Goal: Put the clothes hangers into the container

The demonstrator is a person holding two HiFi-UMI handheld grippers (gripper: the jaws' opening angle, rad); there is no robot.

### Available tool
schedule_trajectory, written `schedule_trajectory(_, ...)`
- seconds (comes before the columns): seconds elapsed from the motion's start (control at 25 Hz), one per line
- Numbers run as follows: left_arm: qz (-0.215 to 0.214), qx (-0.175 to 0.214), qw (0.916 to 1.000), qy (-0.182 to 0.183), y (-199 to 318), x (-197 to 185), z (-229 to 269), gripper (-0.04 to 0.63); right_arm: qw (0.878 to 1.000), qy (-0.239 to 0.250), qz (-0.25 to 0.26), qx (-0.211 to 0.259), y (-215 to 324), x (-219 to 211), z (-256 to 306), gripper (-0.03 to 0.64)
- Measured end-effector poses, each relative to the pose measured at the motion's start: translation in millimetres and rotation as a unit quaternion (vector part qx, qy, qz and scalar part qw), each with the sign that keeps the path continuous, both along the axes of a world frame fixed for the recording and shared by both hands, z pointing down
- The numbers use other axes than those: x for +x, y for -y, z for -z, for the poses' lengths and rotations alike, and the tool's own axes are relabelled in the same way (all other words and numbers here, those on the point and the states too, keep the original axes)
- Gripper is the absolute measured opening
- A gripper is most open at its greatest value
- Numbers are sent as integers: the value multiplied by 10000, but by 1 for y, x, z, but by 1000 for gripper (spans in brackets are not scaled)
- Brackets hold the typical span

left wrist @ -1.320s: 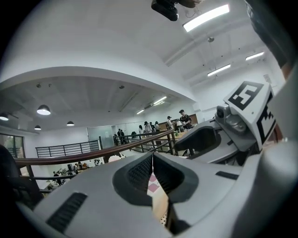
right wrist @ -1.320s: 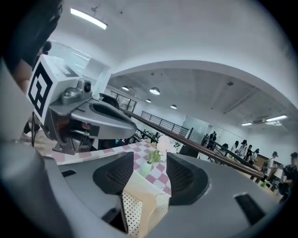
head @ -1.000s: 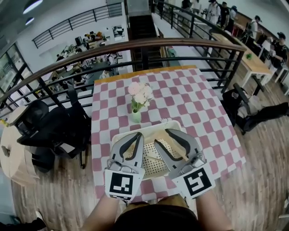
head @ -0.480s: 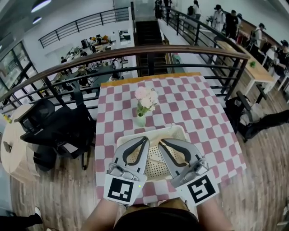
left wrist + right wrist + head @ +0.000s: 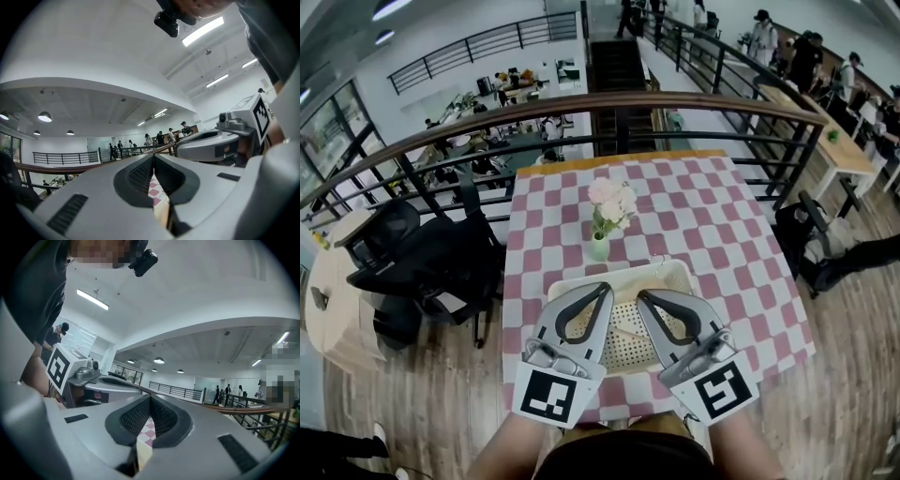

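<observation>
A white perforated container (image 5: 675, 270) sits on the checkered table near the front edge. A pale wooden hanger (image 5: 626, 331) lies inside it, showing between my two grippers. My left gripper (image 5: 605, 287) is level over the container's left half, its jaws meeting at the tips (image 5: 153, 158) with nothing between them. Over the right half, my right gripper (image 5: 641, 295) has just closed; its jaws touch (image 5: 150, 398) and hold nothing. Both point away from me, side by side. Most of the container's inside is hidden beneath them.
A small green vase of pink flowers (image 5: 600, 246) stands just beyond the container. The red-and-white tablecloth (image 5: 722, 216) runs back to a curved railing (image 5: 628, 101). A black office chair (image 5: 422, 262) stands left of the table and a black bag (image 5: 816, 246) right of it.
My right gripper's jaws went from wide open over the container to closed, with nothing between them. My left gripper rose slightly and stayed shut.
</observation>
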State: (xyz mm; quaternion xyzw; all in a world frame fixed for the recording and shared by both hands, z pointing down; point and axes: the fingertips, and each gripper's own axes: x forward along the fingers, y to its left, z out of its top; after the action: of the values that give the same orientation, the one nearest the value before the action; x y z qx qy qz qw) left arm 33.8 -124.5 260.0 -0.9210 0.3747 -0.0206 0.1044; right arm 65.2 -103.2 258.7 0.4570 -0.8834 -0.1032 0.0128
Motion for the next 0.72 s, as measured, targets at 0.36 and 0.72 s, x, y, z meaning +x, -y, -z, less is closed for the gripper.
schedule_trajectory(0.36, 51, 8, 10000, 59, -1, 0, 2, 11, 9999, 85, -52, 99, 2, 4, 7, 31)
schedule_trajectory(0.72, 80, -74, 9999, -2, -5, 1, 6, 11, 9999, 95, 111, 84, 1, -3, 8, 31)
